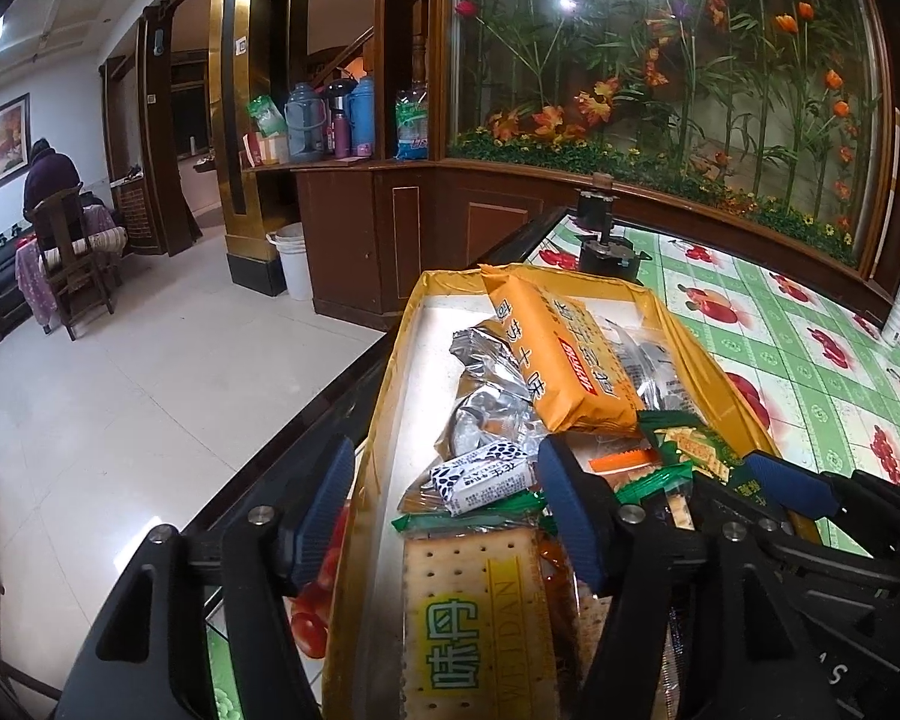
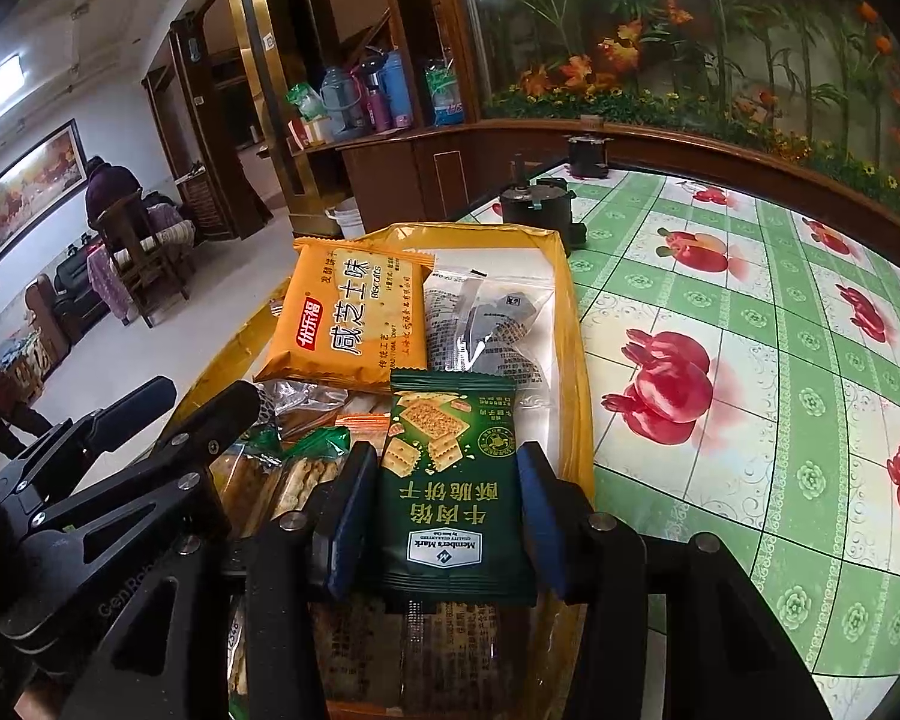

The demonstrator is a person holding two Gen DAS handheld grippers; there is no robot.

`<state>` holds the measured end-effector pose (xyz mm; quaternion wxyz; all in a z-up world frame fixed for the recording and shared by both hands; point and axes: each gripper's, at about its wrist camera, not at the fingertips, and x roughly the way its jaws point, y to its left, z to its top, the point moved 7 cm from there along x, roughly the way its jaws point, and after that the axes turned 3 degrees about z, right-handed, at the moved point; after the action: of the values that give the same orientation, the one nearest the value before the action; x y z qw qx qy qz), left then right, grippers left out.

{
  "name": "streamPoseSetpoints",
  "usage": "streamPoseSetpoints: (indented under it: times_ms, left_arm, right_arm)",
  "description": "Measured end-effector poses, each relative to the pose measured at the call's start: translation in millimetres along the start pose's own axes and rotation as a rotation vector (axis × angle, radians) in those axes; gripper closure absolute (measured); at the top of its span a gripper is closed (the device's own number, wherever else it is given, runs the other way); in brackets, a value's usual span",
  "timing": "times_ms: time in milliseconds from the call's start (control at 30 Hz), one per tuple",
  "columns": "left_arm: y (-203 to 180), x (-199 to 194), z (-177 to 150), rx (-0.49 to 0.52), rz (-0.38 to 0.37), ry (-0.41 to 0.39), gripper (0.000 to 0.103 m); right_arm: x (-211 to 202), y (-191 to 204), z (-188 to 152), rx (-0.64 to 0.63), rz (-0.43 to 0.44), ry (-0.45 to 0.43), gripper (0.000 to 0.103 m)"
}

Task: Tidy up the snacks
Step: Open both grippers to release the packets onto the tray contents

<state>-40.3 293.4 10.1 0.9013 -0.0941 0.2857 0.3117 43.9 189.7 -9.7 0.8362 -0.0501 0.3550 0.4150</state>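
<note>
Dark green cracker packet [image 2: 456, 498]; yellow-rimmed tray [image 2: 576, 324]

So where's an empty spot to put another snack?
Bare white tray floor along its left wall, beside the silver packets. Bare tablecloth right of the tray too. The near end is crowded with cracker packs, under both grippers.

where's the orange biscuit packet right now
The orange biscuit packet lies in the yellow tray at its far left, beside the clear grey-printed bag, beyond the dark green cracker packet.

The tray [image 2: 576, 324] sits at the surface's [image 2: 750, 276] left edge; inside, the biscuit packet [image 2: 348, 318] lies behind the cracker packet [image 2: 456, 492].
</note>
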Motion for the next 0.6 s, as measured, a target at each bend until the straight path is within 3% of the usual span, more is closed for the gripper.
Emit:
streamPoseSetpoints:
  times_ms: [333, 400, 600]
  left_arm:
    - [2, -3, 4, 0.004, 0.013, -0.016, 0.032]
    - [2, -4, 4, 0.001, 0.015, -0.021, 0.031]
    - [4, -6, 5, -0.005, 0.013, -0.031, 0.024]
  right_arm:
    - [-3, -3, -3, -0.017, -0.006, 0.003, 0.050]
    - [-6, -4, -3, -0.019, -0.018, -0.003, 0.042]
    - [-15, -6, -3, -0.014, 0.002, -0.023, 0.038]
